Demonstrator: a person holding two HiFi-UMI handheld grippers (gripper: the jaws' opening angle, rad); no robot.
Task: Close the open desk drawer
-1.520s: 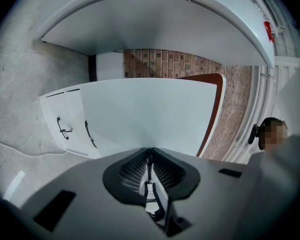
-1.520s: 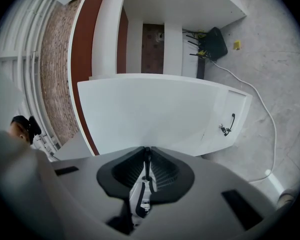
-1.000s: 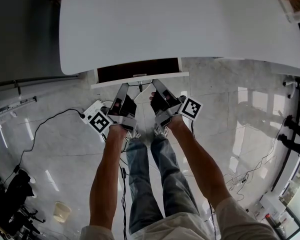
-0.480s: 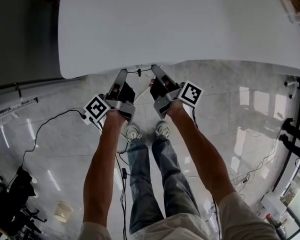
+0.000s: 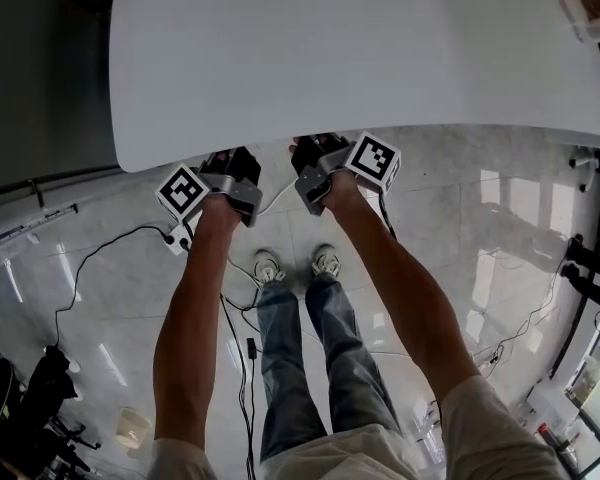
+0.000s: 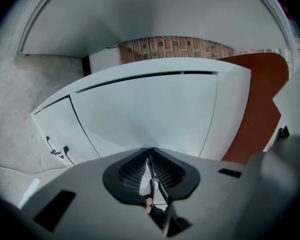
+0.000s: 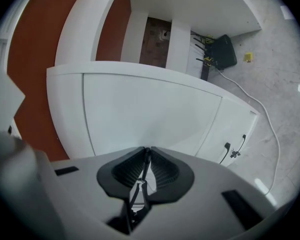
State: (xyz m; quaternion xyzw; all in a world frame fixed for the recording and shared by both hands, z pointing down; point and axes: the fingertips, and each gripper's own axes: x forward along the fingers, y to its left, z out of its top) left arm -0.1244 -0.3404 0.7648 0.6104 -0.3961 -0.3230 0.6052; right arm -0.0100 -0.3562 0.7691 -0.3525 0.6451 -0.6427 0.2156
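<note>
The white desk top (image 5: 360, 48) fills the upper head view, and no part of the drawer sticks out from under its near edge there. My left gripper (image 5: 230, 166) and right gripper (image 5: 315, 156) reach side by side under that edge, with their fingertips hidden by the desk top. In the left gripper view the white drawer front (image 6: 150, 114) stands right ahead of the left gripper (image 6: 149, 151), whose jaws are shut and empty. The right gripper view shows the same drawer front (image 7: 150, 114) close before the shut, empty right gripper (image 7: 146, 150).
Cables and a white power strip (image 5: 177, 238) lie on the shiny stone floor by the person's shoes (image 5: 325, 261). A red-brown panel (image 6: 260, 104) stands beside the drawer unit. A black box with cables (image 7: 223, 51) sits on the floor beneath the desk.
Both grippers have moved forward toward the desk. The drawer has slid in under the desk top, so its dark inside and white front edge no longer show in the head view.
</note>
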